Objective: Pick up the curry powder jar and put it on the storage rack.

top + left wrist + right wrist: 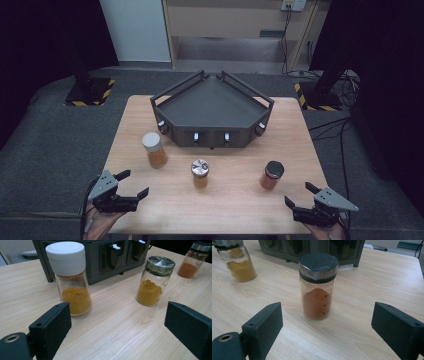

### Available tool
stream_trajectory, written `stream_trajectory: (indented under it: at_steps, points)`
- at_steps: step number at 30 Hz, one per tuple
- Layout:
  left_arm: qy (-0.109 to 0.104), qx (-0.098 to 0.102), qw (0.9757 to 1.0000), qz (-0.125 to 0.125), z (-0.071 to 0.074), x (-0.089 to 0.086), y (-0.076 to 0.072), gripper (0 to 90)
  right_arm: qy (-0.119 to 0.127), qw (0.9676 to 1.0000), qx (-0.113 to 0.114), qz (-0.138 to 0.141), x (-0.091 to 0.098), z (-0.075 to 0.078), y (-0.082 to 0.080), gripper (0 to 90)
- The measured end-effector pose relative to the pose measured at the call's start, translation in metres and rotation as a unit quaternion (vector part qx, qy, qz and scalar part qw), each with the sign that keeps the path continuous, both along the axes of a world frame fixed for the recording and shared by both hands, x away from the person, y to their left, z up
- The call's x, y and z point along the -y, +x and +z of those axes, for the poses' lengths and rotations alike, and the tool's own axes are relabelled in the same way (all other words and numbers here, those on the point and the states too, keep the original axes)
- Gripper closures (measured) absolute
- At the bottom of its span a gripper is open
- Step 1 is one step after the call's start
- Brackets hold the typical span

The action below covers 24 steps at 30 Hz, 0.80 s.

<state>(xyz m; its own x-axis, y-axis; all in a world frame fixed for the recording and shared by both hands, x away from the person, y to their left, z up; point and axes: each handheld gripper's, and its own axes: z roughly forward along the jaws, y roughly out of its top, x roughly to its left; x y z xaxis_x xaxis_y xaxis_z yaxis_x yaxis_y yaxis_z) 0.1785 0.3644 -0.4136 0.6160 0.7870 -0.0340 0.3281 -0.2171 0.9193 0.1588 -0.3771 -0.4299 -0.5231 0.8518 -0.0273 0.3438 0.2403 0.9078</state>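
Note:
Three spice jars stand upright on the wooden table point(230, 200). A white-lidded jar point(154, 149) point(71, 277) of yellow powder is at the left, a silver-lidded jar point(200, 173) point(154, 281) point(237, 261) in the middle, and a black-lidded jar point(272, 175) point(193, 258) point(318, 285) of orange-red powder at the right. My left gripper point(133, 183) point(120, 332) is open at the near left corner, short of the white-lidded jar. At the near right corner my right gripper point(299, 194) point(327, 332) is open, facing the black-lidded jar, with nothing between its jaws.
A dark angular rack point(170, 102) with raised rails and several front slots stands at the back of the table, behind the jars. Bare wood lies between the jars and the near edge. Grey carpet surrounds the table.

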Motion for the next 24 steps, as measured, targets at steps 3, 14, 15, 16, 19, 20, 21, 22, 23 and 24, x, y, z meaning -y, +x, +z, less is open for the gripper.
stream_trajectory:
  at_steps: [3,14,15,16,19,20,21,22,23,24]
  points:
    - [0.005,-0.001,1.0,-0.002,0.005,0.0,0.004,6.2,0.0,1.0,0.0,0.0,0.0,0.0,0.0,10.1]
    - [0.022,0.003,0.9997,-0.008,0.026,0.002,0.022,6.3,0.001,1.0,0.0,0.0,0.0,0.0,0.0,10.1]
    - [0.024,0.003,0.9997,-0.008,0.028,0.003,0.024,6.3,0.001,1.0,0.0,0.0,0.0,0.0,0.0,10.2]
    - [0.028,0.003,0.9996,-0.007,0.029,0.004,0.026,6.4,0.001,1.0,-0.001,0.0,0.0,0.0,0.0,10.1]
    - [0.033,0.002,0.9994,-0.007,0.033,0.005,0.032,6.4,0.001,1.0,-0.001,0.0,0.0,0.0,0.0,10.2]
    - [0.039,0.003,0.9992,-0.005,0.036,0.006,0.034,6.5,0.001,1.0,-0.001,0.0,0.0,0.0,0.0,10.2]
    - [0.038,0.002,0.9992,-0.005,0.036,0.006,0.035,6.5,0.001,1.0,-0.001,0.0,0.0,0.0,0.0,10.2]
    - [0.036,0.001,0.9993,-0.006,0.038,0.005,0.038,6.4,0.001,1.0,-0.002,-0.001,0.0,0.0,0.0,10.2]
    - [0.036,0.0,0.9993,-0.006,0.039,0.004,0.04,6.5,0.001,1.0,-0.002,-0.001,0.0,0.0,0.0,10.2]
    - [0.037,0.0,0.9993,-0.004,0.04,0.004,0.042,6.5,0.001,1.0,-0.002,-0.001,0.0,0.0,0.0,10.2]
